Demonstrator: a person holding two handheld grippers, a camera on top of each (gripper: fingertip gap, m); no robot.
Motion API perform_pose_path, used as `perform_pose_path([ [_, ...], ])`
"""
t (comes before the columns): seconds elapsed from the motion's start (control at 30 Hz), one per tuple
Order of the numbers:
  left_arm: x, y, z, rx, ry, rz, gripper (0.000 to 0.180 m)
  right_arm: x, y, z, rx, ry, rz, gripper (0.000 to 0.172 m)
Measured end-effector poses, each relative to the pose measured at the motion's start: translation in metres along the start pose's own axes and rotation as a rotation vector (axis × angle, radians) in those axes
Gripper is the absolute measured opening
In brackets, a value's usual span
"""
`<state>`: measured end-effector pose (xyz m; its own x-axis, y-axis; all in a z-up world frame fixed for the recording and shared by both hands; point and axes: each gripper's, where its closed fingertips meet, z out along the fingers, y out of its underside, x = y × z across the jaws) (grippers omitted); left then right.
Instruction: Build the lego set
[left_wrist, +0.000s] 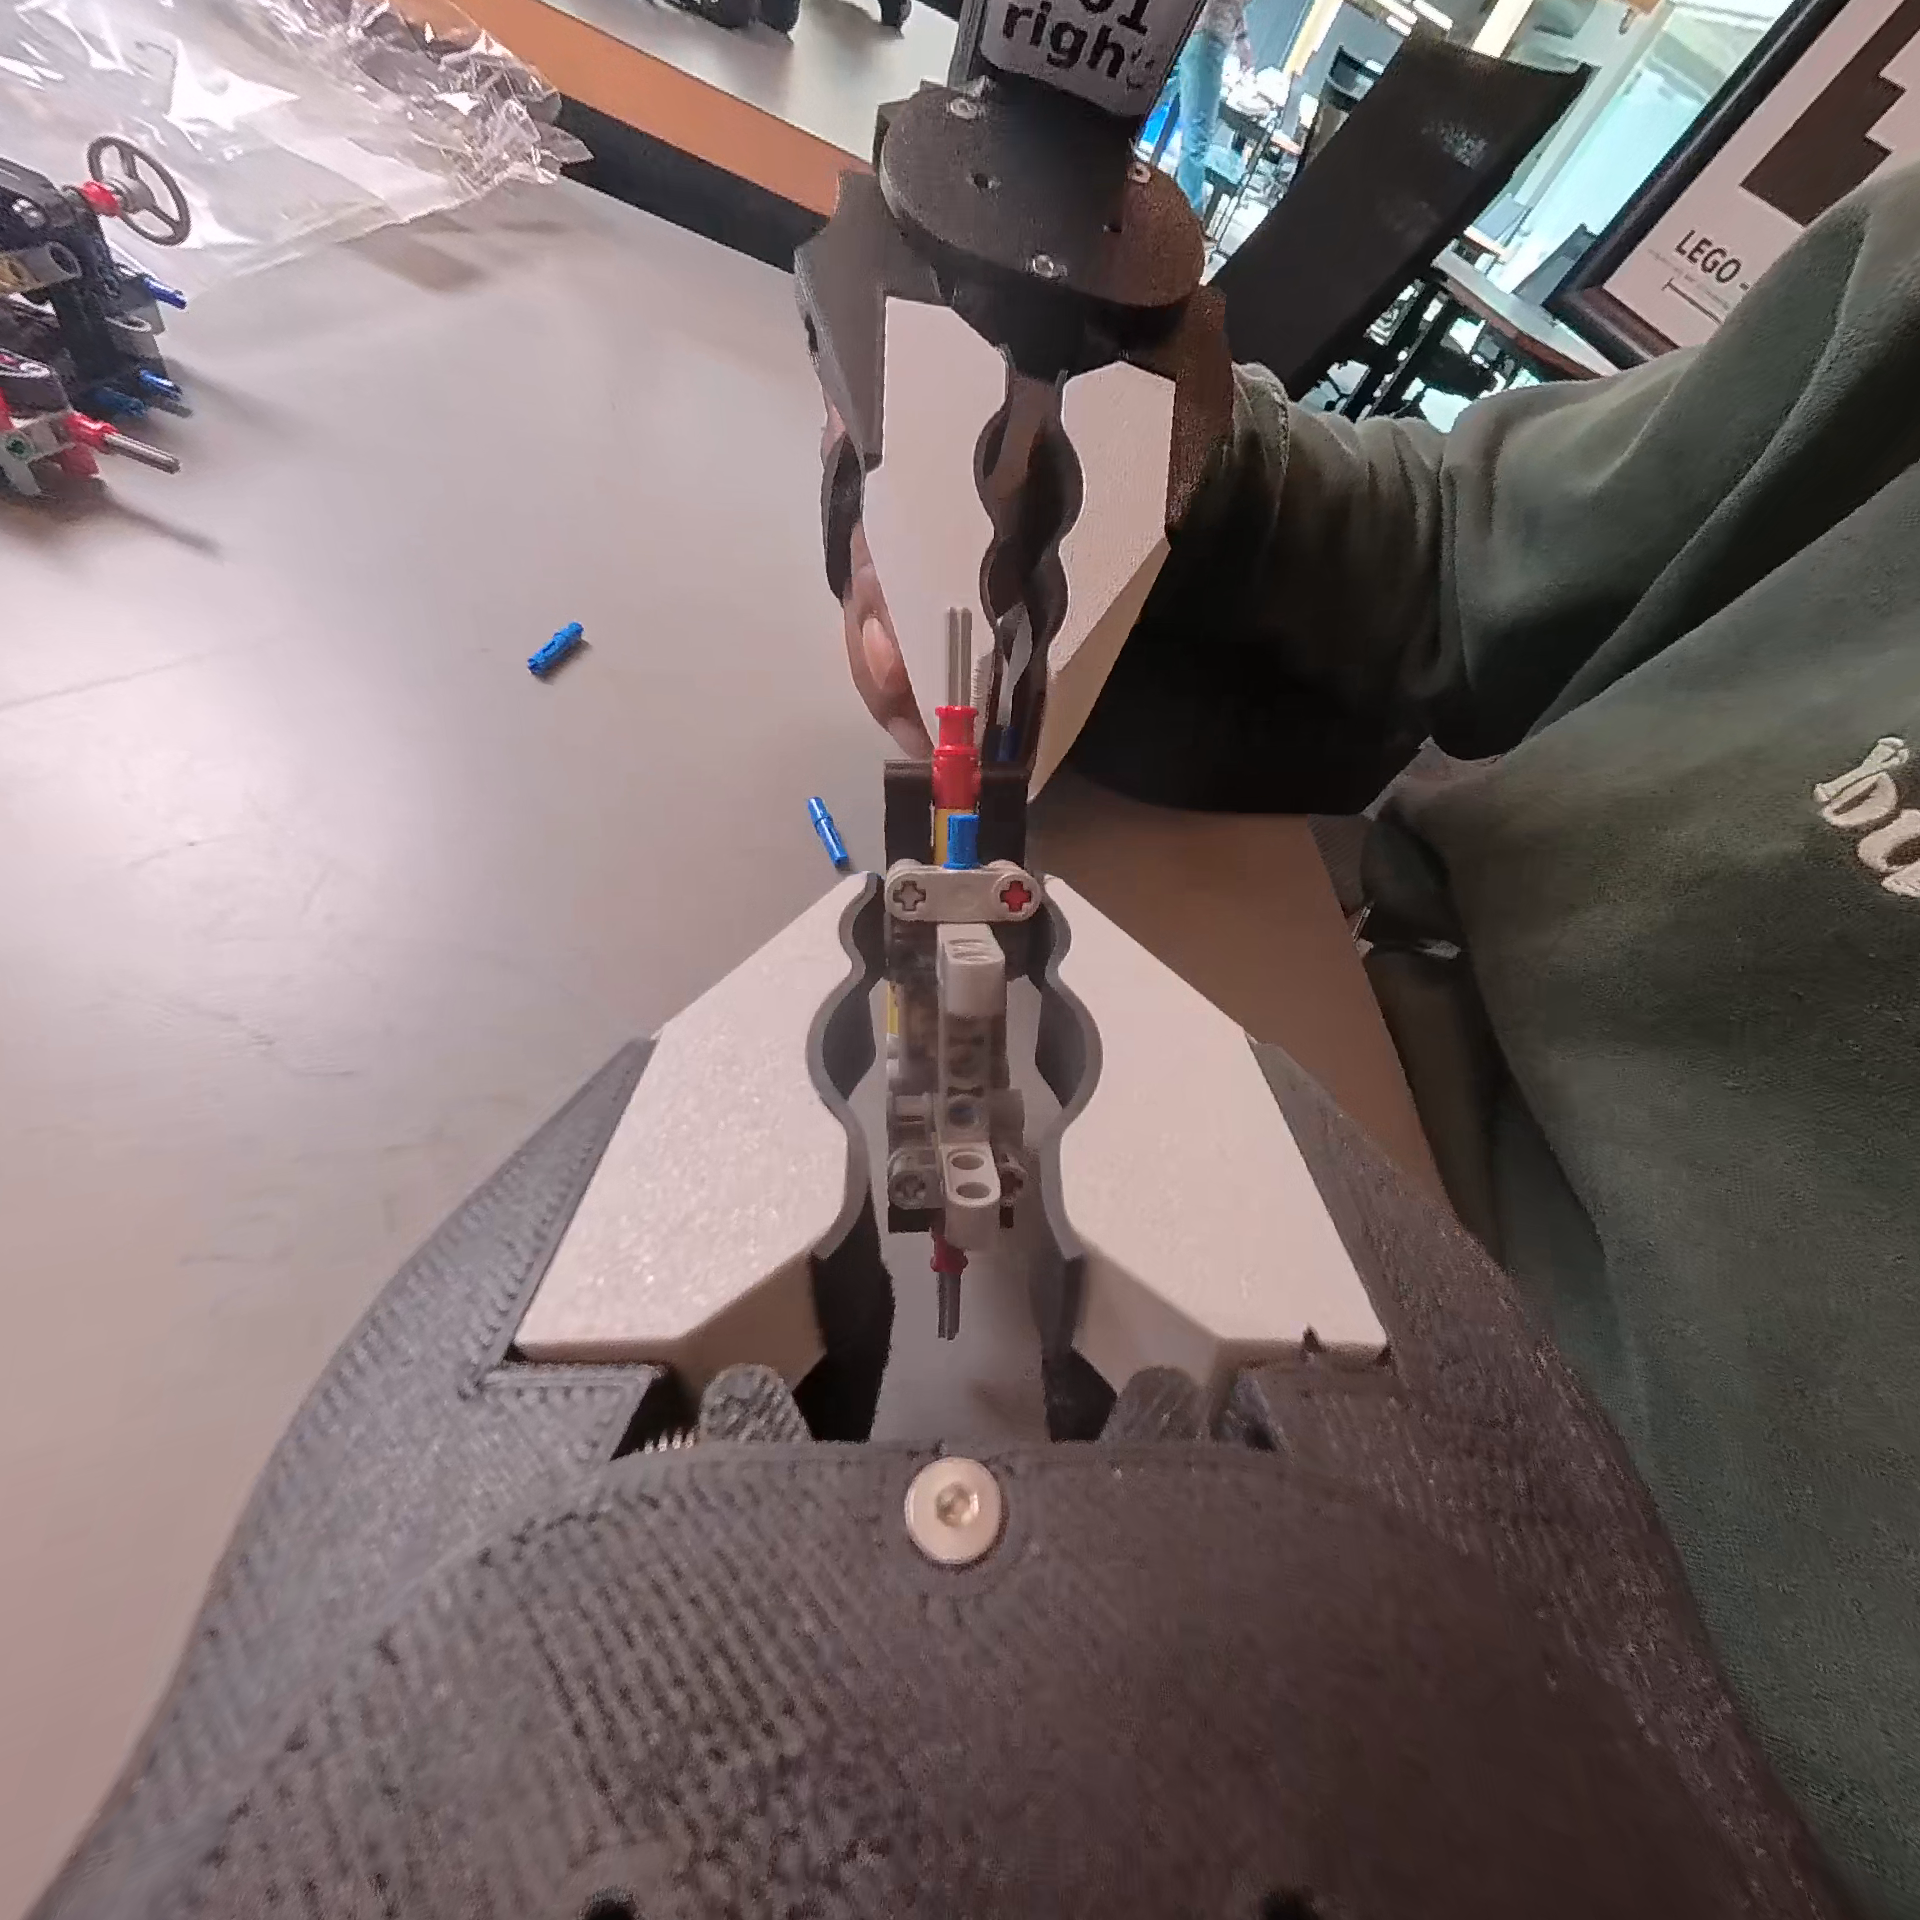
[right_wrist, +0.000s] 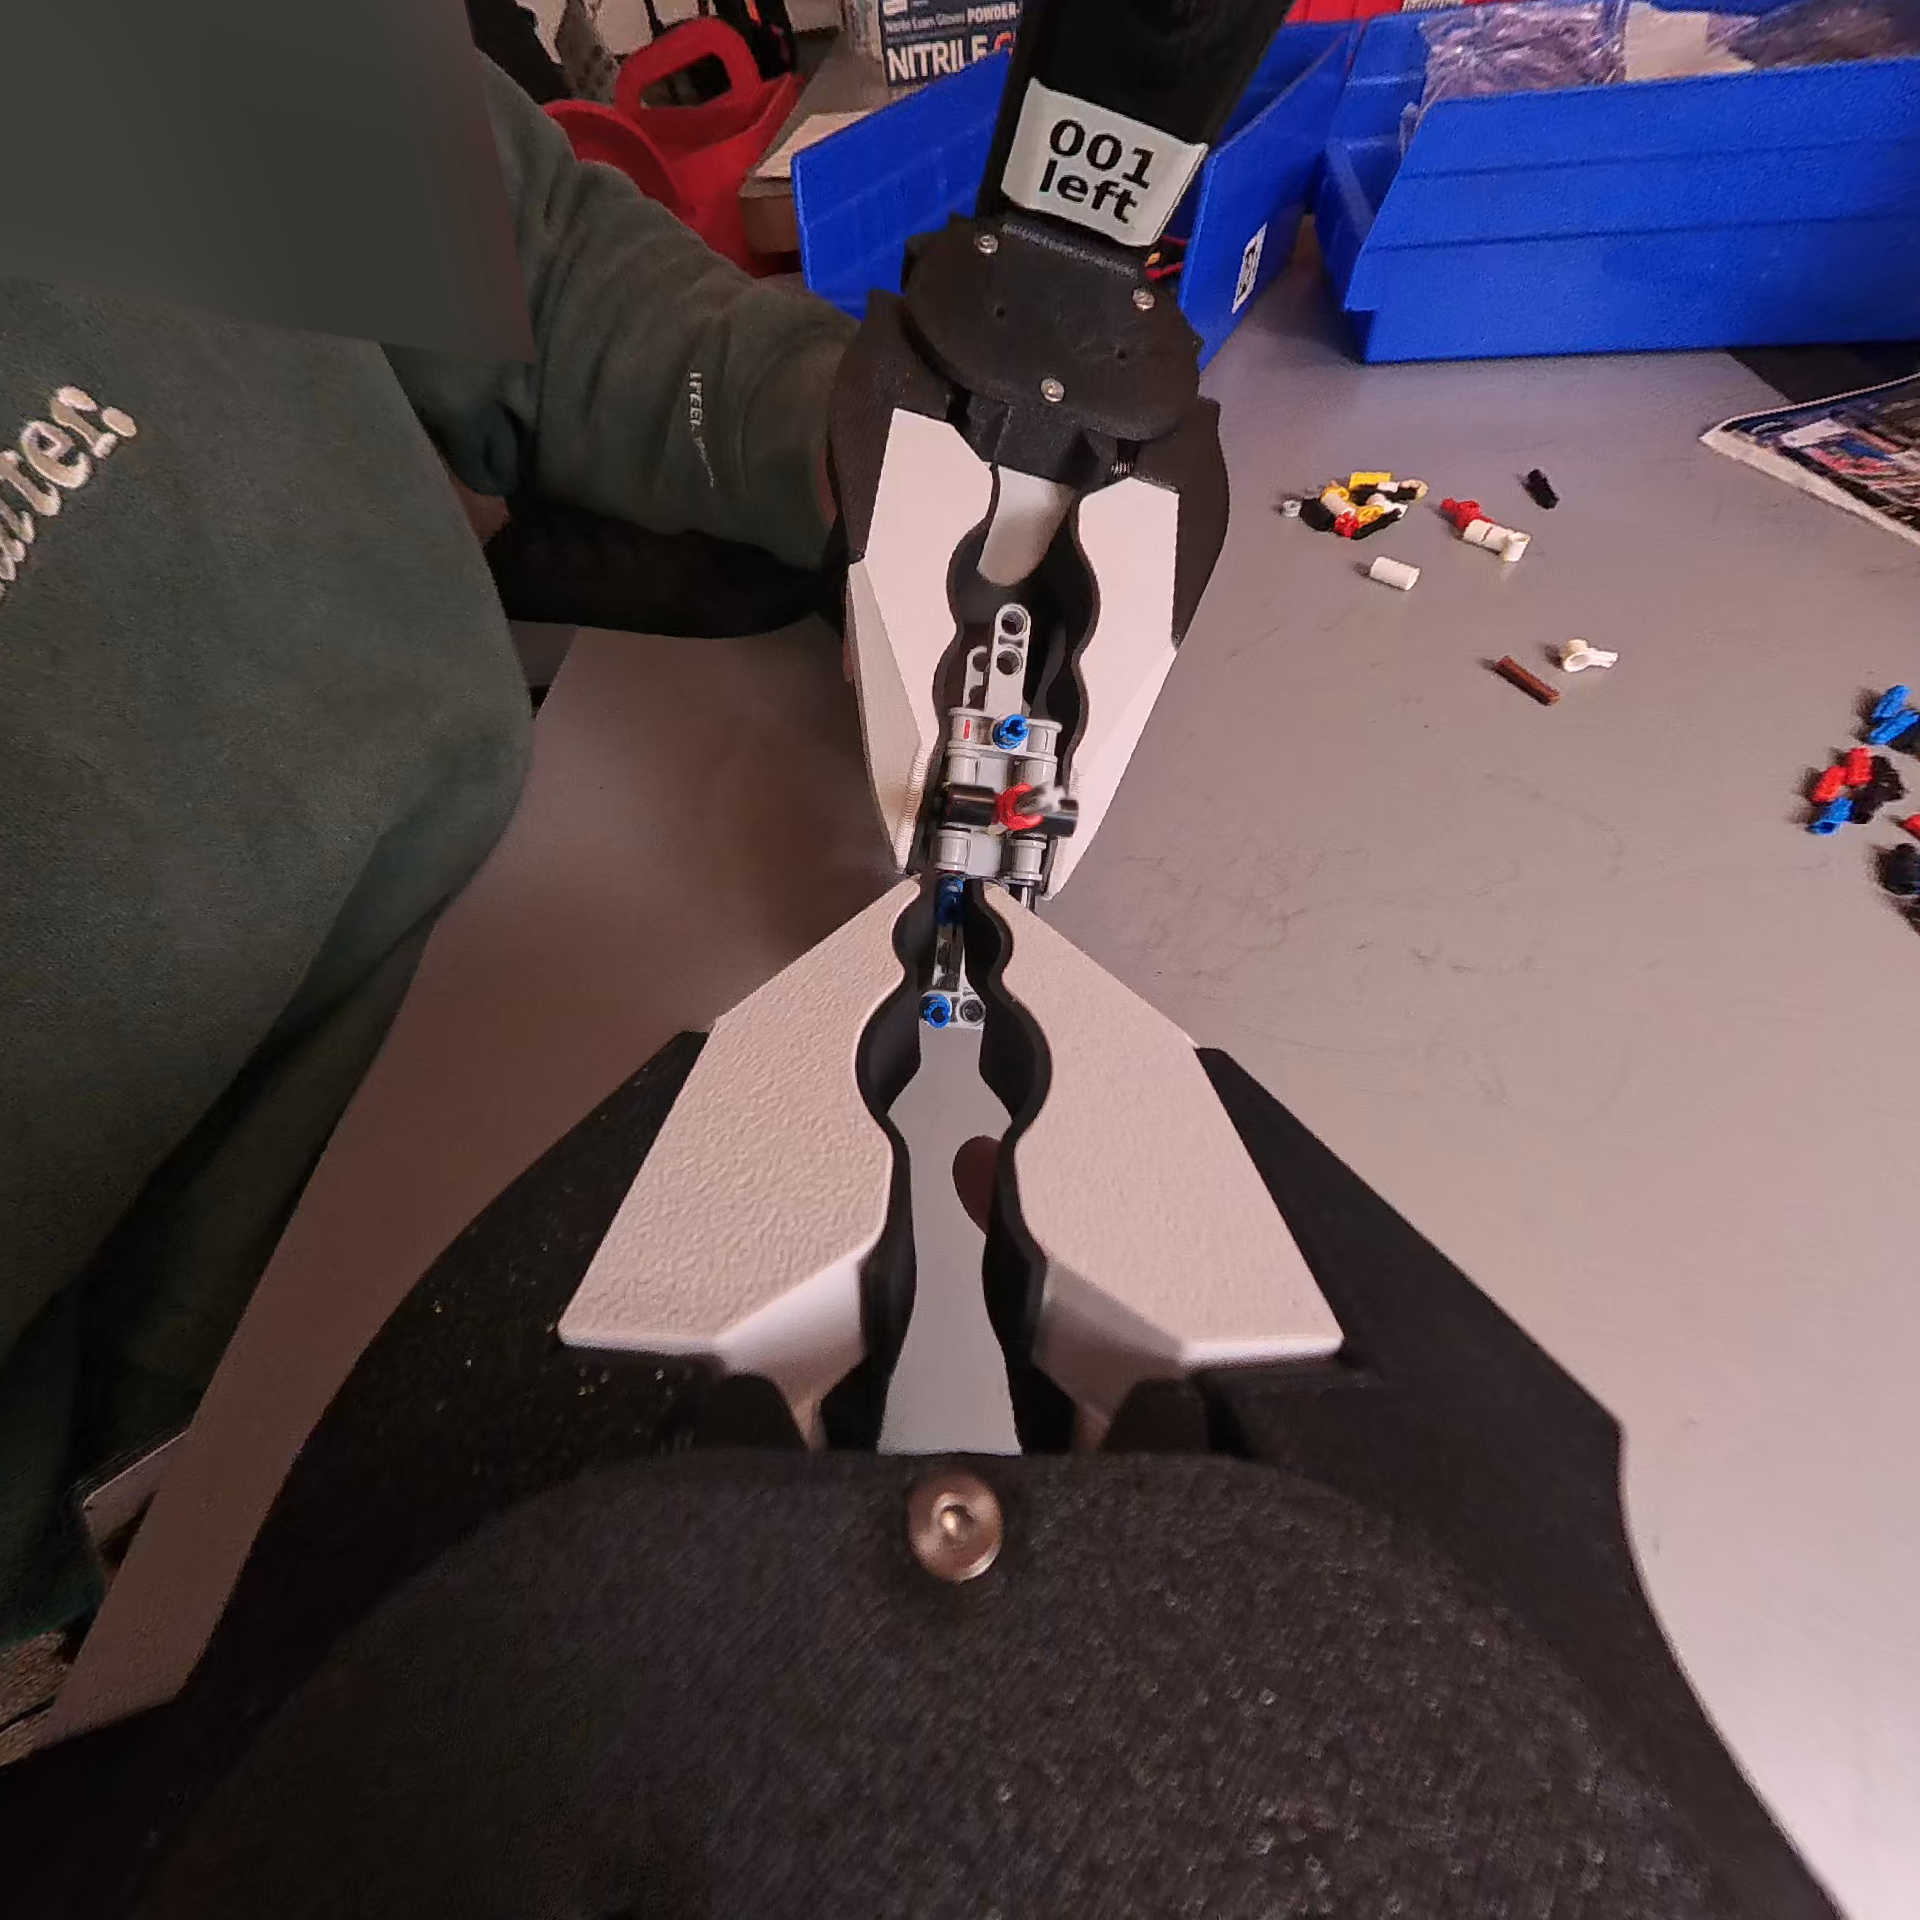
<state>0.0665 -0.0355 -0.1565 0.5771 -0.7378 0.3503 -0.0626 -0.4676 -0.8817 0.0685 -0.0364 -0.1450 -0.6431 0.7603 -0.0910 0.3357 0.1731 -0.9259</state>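
Left gripper (left_wrist: 954, 914) clamps a grey brick assembly (left_wrist: 951, 1049) between both pads, at centre of its view; a red pin (left_wrist: 956, 753) and a blue pin (left_wrist: 961, 836) stick out toward 12 o'clock. Right gripper (right_wrist: 961, 914), tip to tip with it, is clenched on a thin grey beam (right_wrist: 951, 971) carrying blue pins. Two loose blue pins (left_wrist: 556, 649) lie on the table (left_wrist: 364, 831) at 10 o'clock. Blue bins (right_wrist: 1621, 208) sit at 1 o'clock in the right view.

toy vehicle (left_wrist: 62, 343) cut off at left edge, blue bins (right_wrist: 1621, 208) cut by top edge
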Motion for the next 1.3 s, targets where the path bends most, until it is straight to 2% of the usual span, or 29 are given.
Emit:
perform_pose_path([
  [0.2, 0.003, 0.006, 0.003, -0.015, 0.051, -0.077, 0.025, -0.007, 0.012, 0.007, -0.042, -0.061, 0.043, 0.003],
  [0.33, 0.001, 0.008, 0.002, -0.016, 0.057, -0.097, 0.025, -0.006, 0.015, 0.011, -0.019, -0.075, 0.079, 0.003],
  [0.8, -0.019, -0.039, -0.031, 0.338, 0.071, -0.271, 0.025, 0.025, -0.031, 0.008, 0.359, 0.047, 0.312, 0.003],
  [1.1, -0.019, -0.046, -0.038, 0.403, 0.079, -0.293, 0.025, 0.026, -0.037, 0.009, 0.433, 0.011, 0.400, 0.003],
  [1.3, -0.020, -0.044, -0.037, 0.392, 0.062, -0.276, 0.025, 0.026, -0.034, 0.011, 0.408, 0.025, 0.390, 0.003],
])
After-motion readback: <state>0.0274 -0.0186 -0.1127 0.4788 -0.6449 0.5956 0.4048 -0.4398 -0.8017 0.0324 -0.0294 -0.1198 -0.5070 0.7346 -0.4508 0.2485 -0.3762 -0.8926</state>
